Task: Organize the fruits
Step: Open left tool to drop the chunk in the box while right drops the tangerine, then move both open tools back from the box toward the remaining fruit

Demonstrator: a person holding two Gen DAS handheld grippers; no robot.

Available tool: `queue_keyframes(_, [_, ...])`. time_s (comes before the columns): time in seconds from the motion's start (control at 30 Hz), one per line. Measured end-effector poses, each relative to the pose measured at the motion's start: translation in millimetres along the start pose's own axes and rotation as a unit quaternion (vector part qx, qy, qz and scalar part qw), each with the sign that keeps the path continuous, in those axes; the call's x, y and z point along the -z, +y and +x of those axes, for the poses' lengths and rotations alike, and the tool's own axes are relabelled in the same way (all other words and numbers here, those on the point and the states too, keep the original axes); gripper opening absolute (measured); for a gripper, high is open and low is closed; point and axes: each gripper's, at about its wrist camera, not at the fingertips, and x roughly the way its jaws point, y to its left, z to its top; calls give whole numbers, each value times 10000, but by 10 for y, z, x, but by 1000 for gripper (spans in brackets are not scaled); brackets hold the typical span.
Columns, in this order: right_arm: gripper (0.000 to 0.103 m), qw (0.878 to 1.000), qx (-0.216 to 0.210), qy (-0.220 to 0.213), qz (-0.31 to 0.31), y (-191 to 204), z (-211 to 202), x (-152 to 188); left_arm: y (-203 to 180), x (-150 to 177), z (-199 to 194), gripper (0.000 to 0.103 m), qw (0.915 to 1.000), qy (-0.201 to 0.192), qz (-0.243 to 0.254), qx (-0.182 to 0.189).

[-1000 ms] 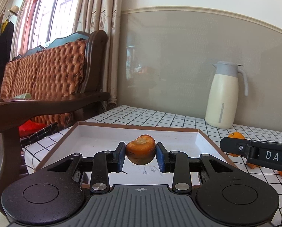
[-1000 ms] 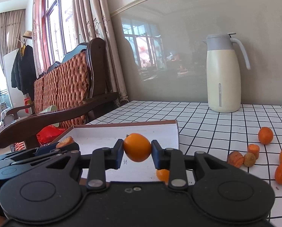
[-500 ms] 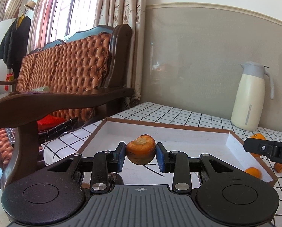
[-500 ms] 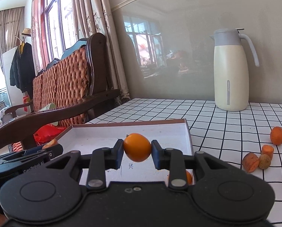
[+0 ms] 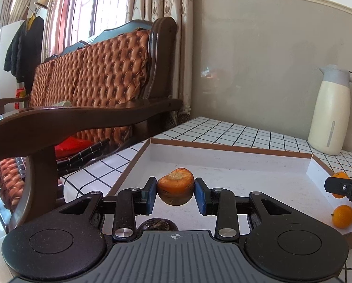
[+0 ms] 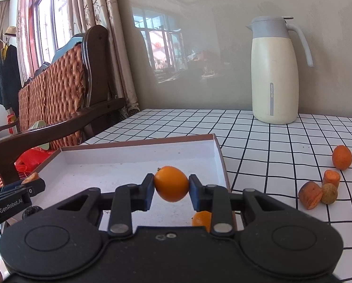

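Shallow white box (image 5: 235,165) with brown rim on checked tablecloth (image 6: 270,136), holding one small orange (image 5: 343,216) in its near right corner. Above box: left gripper (image 5: 175,195) clamped on cut orange chunk (image 5: 175,186); right gripper (image 6: 171,189) clamped on whole orange (image 6: 171,184). "GenRobot.AI" printed on left gripper's side.

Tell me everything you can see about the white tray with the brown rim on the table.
The tray is a shallow, rectangular box, cardboard by the look, with a white inside and a brown rim. It lies flat on the checked tablecloth near the sofa-side edge. Its floor shows faint scuffs. One small orange rests in its near right corner, and a dark lump sits near the front. Both grippers hold fruit above it.
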Motion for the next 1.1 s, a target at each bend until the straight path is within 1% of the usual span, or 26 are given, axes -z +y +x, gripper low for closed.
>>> queue_keyframes(0.03, [24,10000,47,39,6,-9,34,0,-5,-7,27,35,10000,25,-12,-35])
queue_keyframes(0.1, [30,9999,136,98,41,-37,89,5,-13,-13,79,35,9999,133,-28,-96])
queue_keyframes(0.13, [43,9998,135,102,92,-56,97,4,-21,-12,94,35,9998,178,-36,-121])
queue_keyframes(0.17, [59,9998,110,53,179,-79,82,5,-32,-11,101,37,9997,210,-20,-121])
queue_keyframes(0.23, [70,9992,91,-219,313,-102,-16,-16,-57,-12,76,91,9998,158,10,-133])
queue_keyframes(0.27, [75,9988,85,-364,311,-99,-72,-34,-68,-13,30,99,9998,30,5,-190])
queue_keyframes(0.3, [78,9983,59,-496,304,-101,-123,-59,-76,-27,-30,100,9996,-155,26,-232])
queue_keyframes(0.33, [83,9975,17,-627,328,-108,-174,-80,-94,-51,-68,100,9995,-235,103,-209])
queue_keyframes(0.37, [88,9966,-31,-735,367,-116,-226,-87,-115,-68,-98,100,9993,-274,164,-186])
queue_keyframes(0.47, [96,9933,-162,-1032,484,-164,-357,-135,-126,-117,-181,101,9994,-326,86,-124])
queue_keyframes(0.53, [97,9917,-162,-1199,427,-176,-429,-150,-130,-138,-224,102,9993,-353,36,-79])
queue_keyframes(0.67, [97,9888,-121,-1433,394,-231,-528,-182,-181,-160,-308,103,9989,-442,128,-17])
queue_keyframes(0.8, [97,9861,-49,-1618,363,-282,-603,-191,-256,-168,-432,103,9977,-616,268,69])
queue_keyframes(0.93, [97,9865,-68,-1599,347,-326,-648,-180,-361,-150,-514,103,9964,-689,450,184])
queue_keyframes(1.1, [97,9891,-93,-1452,208,-365,-703,-148,-497,-143,-535,103,9965,-535,519,387])
